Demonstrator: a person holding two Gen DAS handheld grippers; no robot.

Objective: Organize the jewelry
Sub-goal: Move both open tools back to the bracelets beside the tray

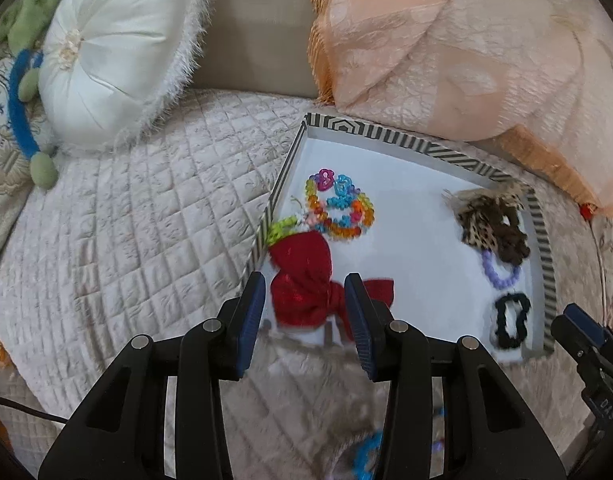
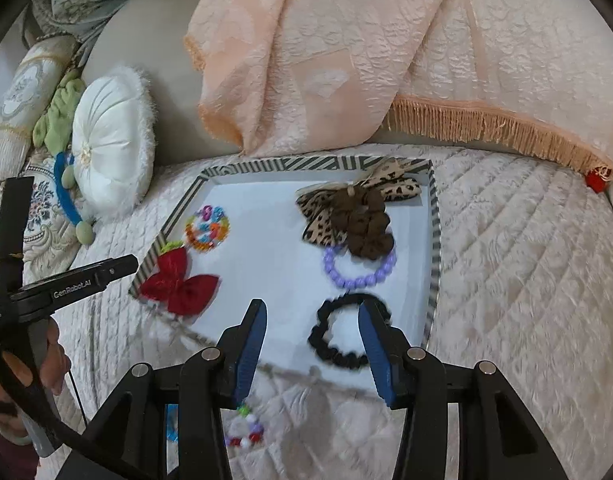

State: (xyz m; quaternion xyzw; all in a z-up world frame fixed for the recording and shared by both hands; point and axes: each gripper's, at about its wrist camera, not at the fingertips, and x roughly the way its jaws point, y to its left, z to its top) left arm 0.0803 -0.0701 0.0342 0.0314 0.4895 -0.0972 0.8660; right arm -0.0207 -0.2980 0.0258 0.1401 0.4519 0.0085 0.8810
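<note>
A striped-rim white tray [image 1: 422,148] [image 2: 266,166] lies on the quilted bed. In it are a red bow [image 1: 302,284] [image 2: 178,284], colourful bead bracelets [image 1: 338,208] [image 2: 207,230], a leopard bow with a brown scrunchie [image 1: 492,222] [image 2: 358,216], a purple bead bracelet [image 1: 500,272] [image 2: 358,272] and a black scrunchie [image 1: 510,320] [image 2: 338,336]. My left gripper [image 1: 304,320] is open and empty just above the red bow. My right gripper [image 2: 312,344] is open and empty over the tray's near edge, beside the black scrunchie. Loose beaded bracelets [image 2: 246,432] and a blue one [image 1: 364,456] lie on the quilt below the grippers.
A white round cushion [image 1: 118,52] [image 2: 112,140] and a green-and-blue plush toy [image 1: 24,92] lie at the left. A peach fringed blanket [image 1: 466,48] [image 2: 386,60] is heaped behind the tray. The quilt [image 1: 126,220] spreads left of the tray.
</note>
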